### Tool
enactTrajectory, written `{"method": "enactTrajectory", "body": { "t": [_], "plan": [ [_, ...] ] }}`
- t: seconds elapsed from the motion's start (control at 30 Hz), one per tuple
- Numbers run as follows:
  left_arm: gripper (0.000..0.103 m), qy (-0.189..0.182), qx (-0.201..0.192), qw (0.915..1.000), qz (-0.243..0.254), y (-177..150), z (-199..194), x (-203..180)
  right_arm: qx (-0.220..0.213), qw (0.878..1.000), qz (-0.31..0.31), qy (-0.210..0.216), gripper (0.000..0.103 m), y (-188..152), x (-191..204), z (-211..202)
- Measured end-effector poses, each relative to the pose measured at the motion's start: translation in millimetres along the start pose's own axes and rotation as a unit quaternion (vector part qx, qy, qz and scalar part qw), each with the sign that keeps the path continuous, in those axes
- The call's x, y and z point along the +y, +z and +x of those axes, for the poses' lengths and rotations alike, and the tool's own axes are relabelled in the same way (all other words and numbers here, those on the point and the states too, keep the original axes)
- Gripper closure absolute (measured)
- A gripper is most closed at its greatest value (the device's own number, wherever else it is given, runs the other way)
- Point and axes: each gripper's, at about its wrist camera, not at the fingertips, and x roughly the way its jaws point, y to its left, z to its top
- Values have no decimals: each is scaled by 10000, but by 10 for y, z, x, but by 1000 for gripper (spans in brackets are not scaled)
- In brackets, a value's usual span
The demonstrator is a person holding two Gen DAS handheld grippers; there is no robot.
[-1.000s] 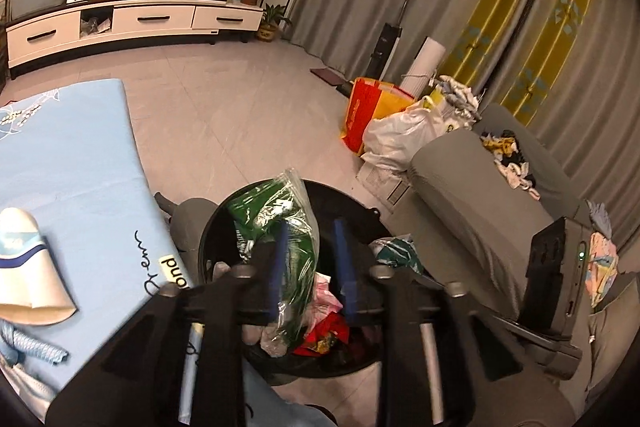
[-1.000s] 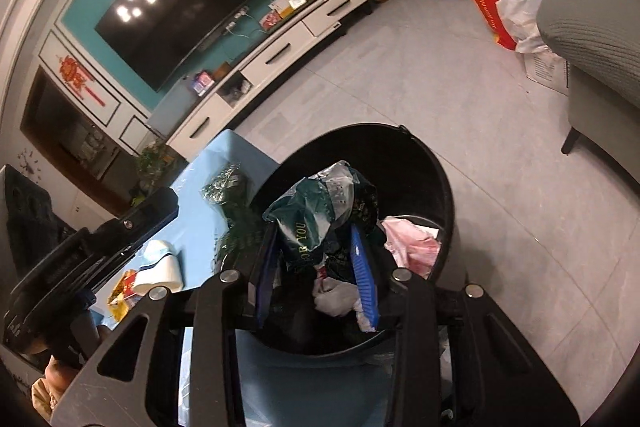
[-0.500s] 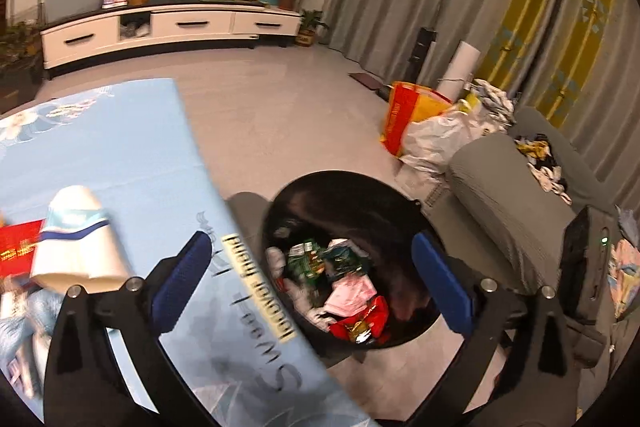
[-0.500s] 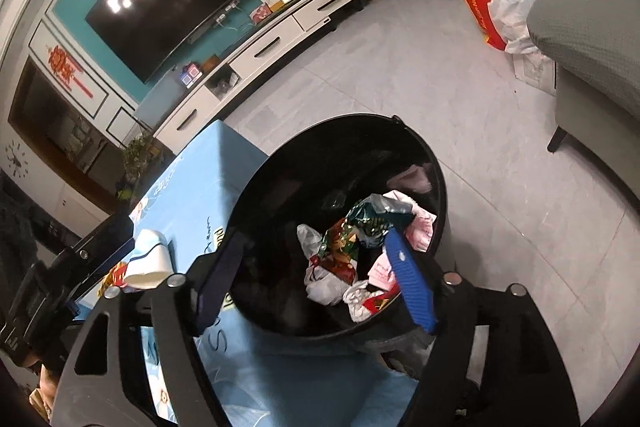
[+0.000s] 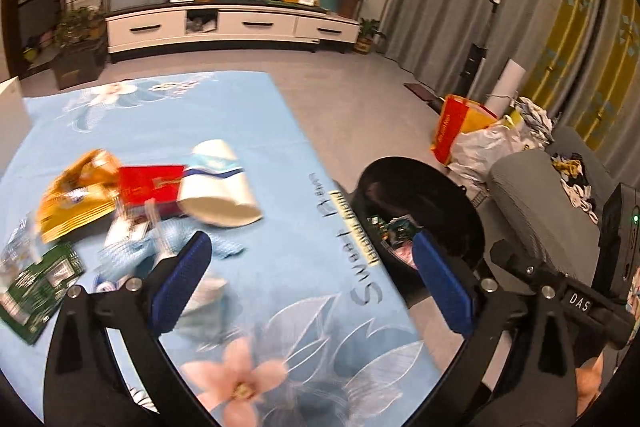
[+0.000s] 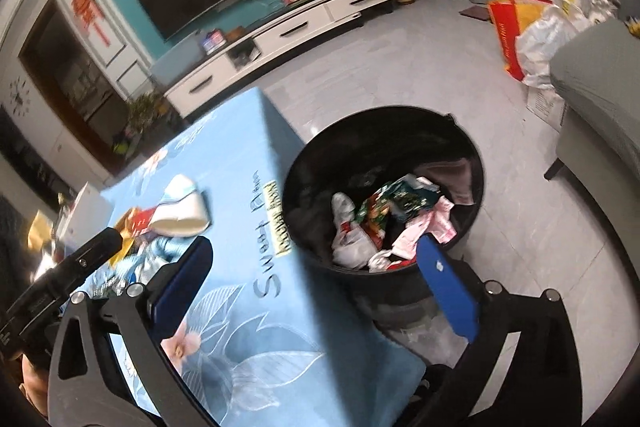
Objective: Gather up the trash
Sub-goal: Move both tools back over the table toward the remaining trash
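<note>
My left gripper (image 5: pixel 310 283) is open and empty above the blue flowered tablecloth (image 5: pixel 200 119). Trash lies ahead on its left: a tipped white paper cup (image 5: pixel 216 183), a red packet (image 5: pixel 150 187), a yellow packet (image 5: pixel 76 195) and a green packet (image 5: pixel 40 279). The black round bin (image 5: pixel 404 161) stands on the floor at the table's right edge. My right gripper (image 6: pixel 314 287) hangs over that table edge beside the bin (image 6: pixel 400 111); its jaws are opening with nothing between them. Crumpled wrappers (image 6: pixel 392 219) fill the bin's bottom.
A grey sofa (image 6: pixel 600 75) stands right of the bin. A red-and-yellow bag (image 5: pixel 456 127) and a white sack (image 5: pixel 488 143) sit on the floor behind it. A white TV cabinet (image 5: pixel 232 27) lines the far wall. A white box (image 5: pixel 12 107) stands at the table's left.
Both grippers let go of the bags they held over the bin, and the bags now lie inside. Both jaws spread wide and both hands swung left toward the table.
</note>
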Motion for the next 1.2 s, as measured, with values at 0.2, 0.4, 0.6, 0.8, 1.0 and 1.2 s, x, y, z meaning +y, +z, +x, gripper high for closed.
{"method": "enactTrajectory", "body": {
  "t": [0.2, 0.4, 0.6, 0.8, 1.0, 1.2],
  "plan": [
    [3, 265, 33, 9995, -192, -280, -308, 419, 413, 9976, -524, 159, 3, -198, 405, 75],
    [3, 729, 340, 9949, -602, -675, -506, 1070, 803, 9917, -974, 261, 3, -367, 752, 167],
    [3, 1140, 680, 9872, -883, -1023, -618, 1496, 1168, 9794, -1589, 442, 3, -584, 1158, 292],
    [3, 871, 407, 9863, -1339, -1236, -842, 1844, 1440, 9688, -1910, 653, 3, -775, 1491, 490],
    [3, 863, 37, 9832, -1611, -1278, -980, 2062, 1471, 9643, -2059, 784, 3, -846, 1744, 716],
    [3, 897, -244, 9792, -1801, -1232, -999, 2328, 1327, 9623, -2231, 817, 4, -811, 1902, 891]
  ]
}}
